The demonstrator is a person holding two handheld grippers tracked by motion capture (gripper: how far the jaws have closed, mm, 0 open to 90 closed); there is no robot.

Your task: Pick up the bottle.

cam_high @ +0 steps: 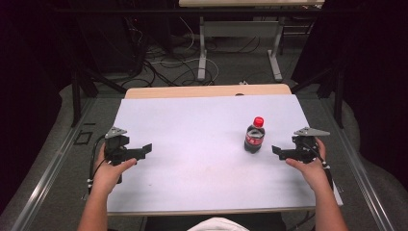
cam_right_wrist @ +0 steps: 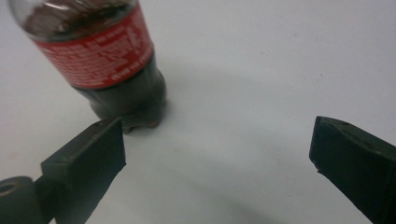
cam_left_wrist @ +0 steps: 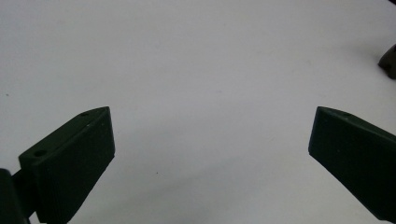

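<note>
I hold my right gripper (cam_high: pixel 277 151) just beside the cola bottle (cam_high: pixel 254 136), on its right as the high view has it, with the fingers (cam_right_wrist: pixel 88 158) spread wide and nothing between them. In the right gripper view the bottle (cam_right_wrist: pixel 105 60) stands a little past my nearer finger and off to one side, not yet inside the gap. To take it well, I judge I should swing the gripper until the bottle's dark lower body sits centred between both fingers, keep them level with the tabletop (cam_high: pixel 192 125), then close below the red label, where the body looks widest. A grip too high may tip it. My left gripper (cam_high: pixel 146 148) waits well away from the bottle on its left, fingers (cam_left_wrist: pixel 70 163) open and empty over bare tabletop. The bottle stands upright, its red cap (cam_high: pixel 259 121) on, with dark cola up into its neck.
</note>
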